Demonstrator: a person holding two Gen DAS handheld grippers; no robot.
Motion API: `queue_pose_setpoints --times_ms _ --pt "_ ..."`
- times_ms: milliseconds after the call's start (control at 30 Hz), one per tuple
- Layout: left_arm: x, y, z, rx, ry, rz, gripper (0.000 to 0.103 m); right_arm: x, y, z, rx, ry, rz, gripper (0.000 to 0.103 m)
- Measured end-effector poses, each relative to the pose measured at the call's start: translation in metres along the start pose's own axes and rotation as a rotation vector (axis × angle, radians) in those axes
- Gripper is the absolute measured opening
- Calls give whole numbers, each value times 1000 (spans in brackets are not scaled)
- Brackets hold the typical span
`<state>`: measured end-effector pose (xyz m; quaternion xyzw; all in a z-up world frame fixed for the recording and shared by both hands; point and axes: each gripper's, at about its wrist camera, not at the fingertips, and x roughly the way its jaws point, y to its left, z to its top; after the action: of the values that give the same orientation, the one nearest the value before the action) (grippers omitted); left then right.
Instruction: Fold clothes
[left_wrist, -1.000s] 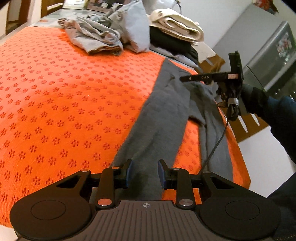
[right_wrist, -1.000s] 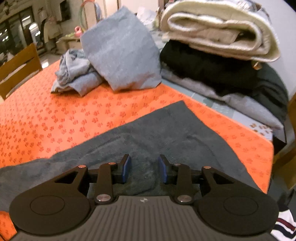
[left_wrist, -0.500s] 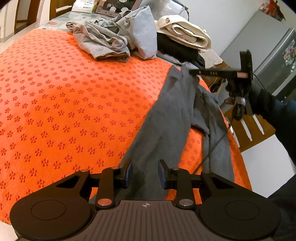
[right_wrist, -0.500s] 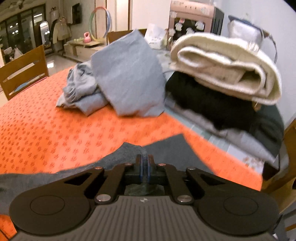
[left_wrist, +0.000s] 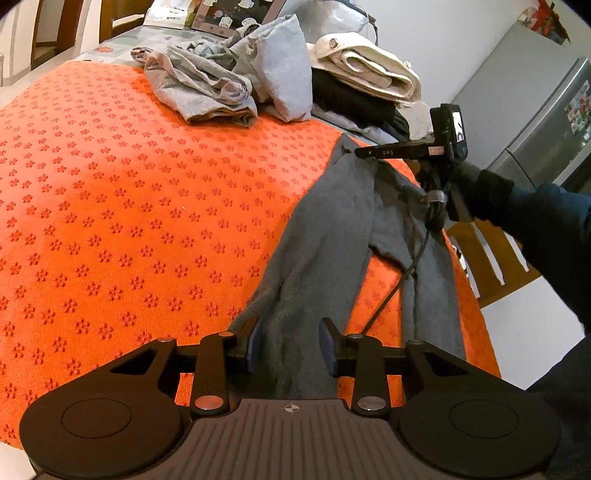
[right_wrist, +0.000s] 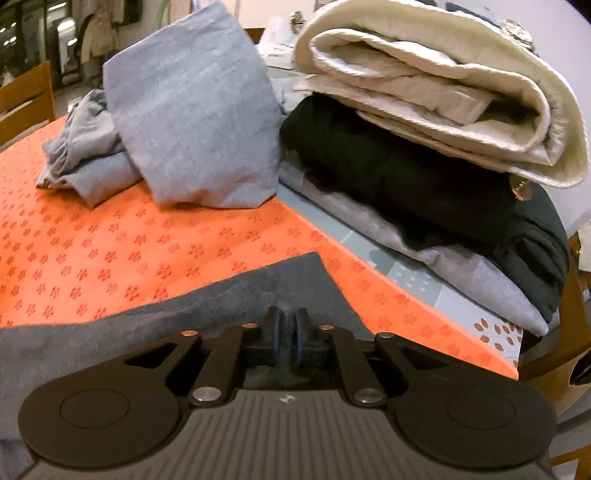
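Observation:
A long dark grey garment (left_wrist: 325, 236) lies along the right side of the orange patterned cloth (left_wrist: 129, 192), partly hanging over the table edge. My left gripper (left_wrist: 290, 341) is open, its jaws on either side of the garment's near end. My right gripper (right_wrist: 289, 334) is shut on the garment's far end (right_wrist: 236, 299) and holds it lifted a little. It also shows in the left wrist view (left_wrist: 364, 152), pinching the fabric at the far corner.
A crumpled light grey pile (left_wrist: 221, 77) and a folded grey piece (right_wrist: 192, 122) lie at the back. A stack of cream (right_wrist: 436, 85), black (right_wrist: 424, 184) and grey clothes stands at the far right. A wooden chair (left_wrist: 491, 258) and a fridge (left_wrist: 546, 110) stand beyond the table.
My right gripper closed on the garment's far end and lifted it slightly. The left gripper stayed open over the near end, shifting a little.

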<state>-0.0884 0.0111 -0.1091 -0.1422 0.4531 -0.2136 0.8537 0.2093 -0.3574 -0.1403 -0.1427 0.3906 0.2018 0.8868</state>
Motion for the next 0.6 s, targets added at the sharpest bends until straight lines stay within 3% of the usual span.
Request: queue_pose_setpoints --times_ms 267,467,600 --pt "-29 11 11 76 18 -80 45 -70 17 0 27 -106 -16 38" --pt "-44 32 21 171 77 -169 48 -144 64 -14 50 -163 24 40" --pt "-38 43 24 286 134 -240 53 -185 102 -28 94 -157 23 50"
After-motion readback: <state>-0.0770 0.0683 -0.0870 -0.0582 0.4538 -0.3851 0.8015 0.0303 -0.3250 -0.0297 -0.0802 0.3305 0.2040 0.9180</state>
